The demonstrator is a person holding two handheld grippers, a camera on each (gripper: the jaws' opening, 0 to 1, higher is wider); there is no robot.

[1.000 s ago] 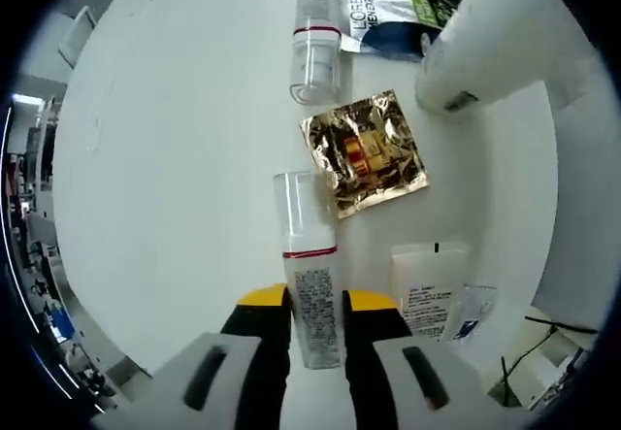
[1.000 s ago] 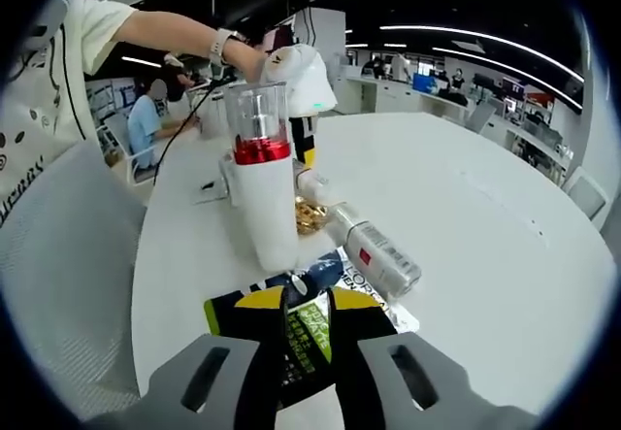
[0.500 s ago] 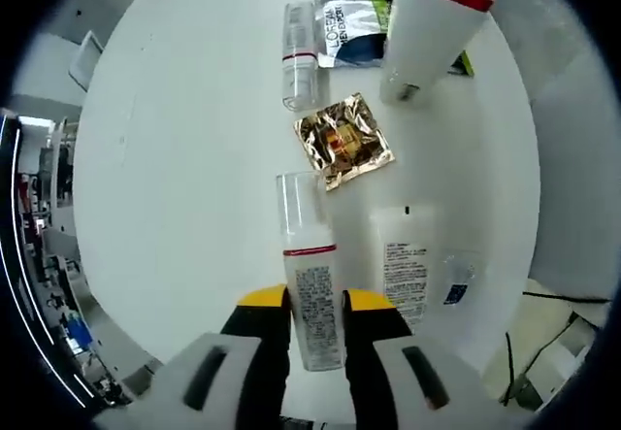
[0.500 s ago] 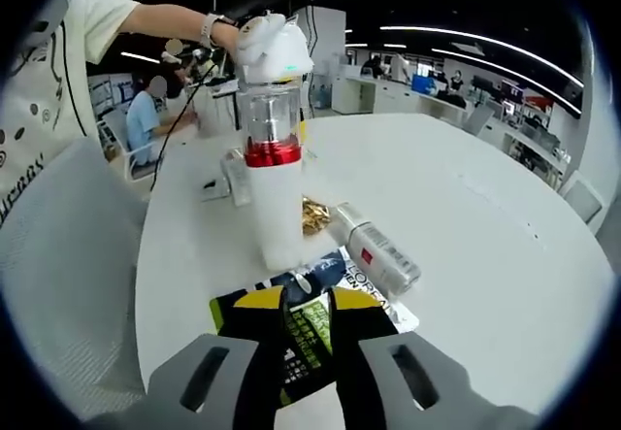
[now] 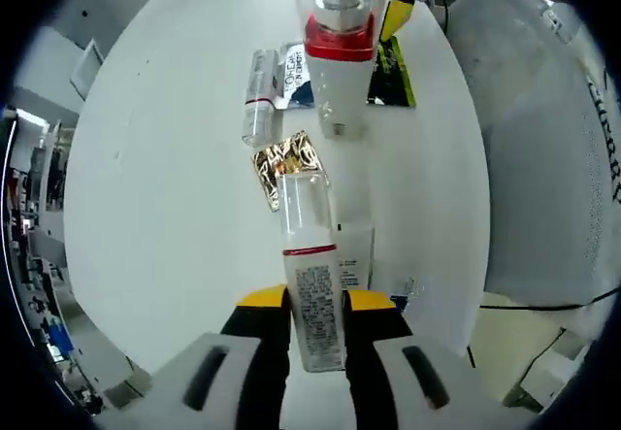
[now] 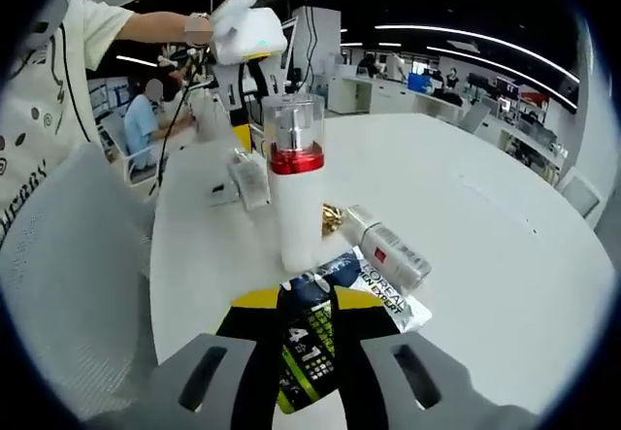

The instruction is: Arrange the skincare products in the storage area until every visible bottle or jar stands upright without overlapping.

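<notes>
The left gripper (image 5: 317,318) is closed on a slim clear-capped bottle (image 5: 310,275) with a red band, held by its label end and lifted above the white tabletop (image 5: 155,187). Beneath it in the left gripper view, from left to right, lie a second clear-capped bottle (image 5: 255,95) on its side, a gold foil sachet (image 5: 284,163), a flat white sachet (image 5: 355,253) partly under the held bottle, and a tall white pump bottle (image 5: 337,61) with a red collar, standing upright. The right gripper (image 6: 309,328) is closed on a dark green-printed sachet (image 6: 309,347) just in front of the pump bottle (image 6: 296,192); a L'Oreal sachet (image 6: 374,284) and the lying bottle (image 6: 388,255) sit to its right. Risks, as a judgement: the held bottle is narrow and may topple on release if set down tilted or onto the sachets beneath it; it could also knock over the top-heavy pump bottle if lowered near it. The right gripper dragging its sachet could nudge the pump bottle's base. One bottle is not yet upright, so the task appears unfinished.
</notes>
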